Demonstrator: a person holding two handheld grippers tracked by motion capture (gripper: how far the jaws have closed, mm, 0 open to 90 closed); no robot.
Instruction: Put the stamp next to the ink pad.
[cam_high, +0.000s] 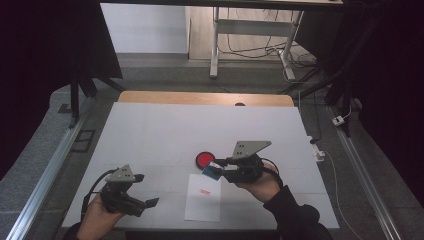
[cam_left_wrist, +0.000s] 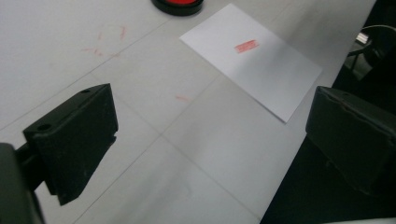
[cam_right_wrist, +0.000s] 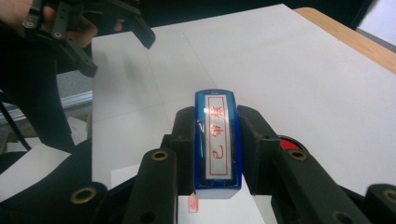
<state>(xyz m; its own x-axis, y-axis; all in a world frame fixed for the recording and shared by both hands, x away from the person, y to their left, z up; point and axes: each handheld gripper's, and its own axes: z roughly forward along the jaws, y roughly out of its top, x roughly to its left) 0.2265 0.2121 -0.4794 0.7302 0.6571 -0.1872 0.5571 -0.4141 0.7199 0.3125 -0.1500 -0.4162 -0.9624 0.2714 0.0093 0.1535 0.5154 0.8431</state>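
My right gripper (cam_high: 216, 167) is shut on a blue stamp (cam_high: 212, 171) with a white label of red characters (cam_right_wrist: 217, 140), both pads pressed against its long sides. It hangs just above the top edge of a white paper sheet (cam_high: 202, 202) that bears a red stamped mark (cam_high: 204, 191). A round red ink pad (cam_high: 204, 159) lies just beyond the stamp. My left gripper (cam_high: 146, 190) stands open near the table's front left, nothing between its jaws. In the left gripper view the sheet (cam_left_wrist: 261, 70) and its mark (cam_left_wrist: 246, 45) lie ahead of the open gripper (cam_left_wrist: 212, 135).
A white mat (cam_high: 165, 130) covers the table, with a wooden strip (cam_high: 205, 97) along its far edge. Faint red smudges (cam_left_wrist: 109, 39) mark the mat left of the sheet. Metal rails (cam_high: 47, 170) run along both sides, and a desk frame (cam_high: 215, 45) stands beyond.
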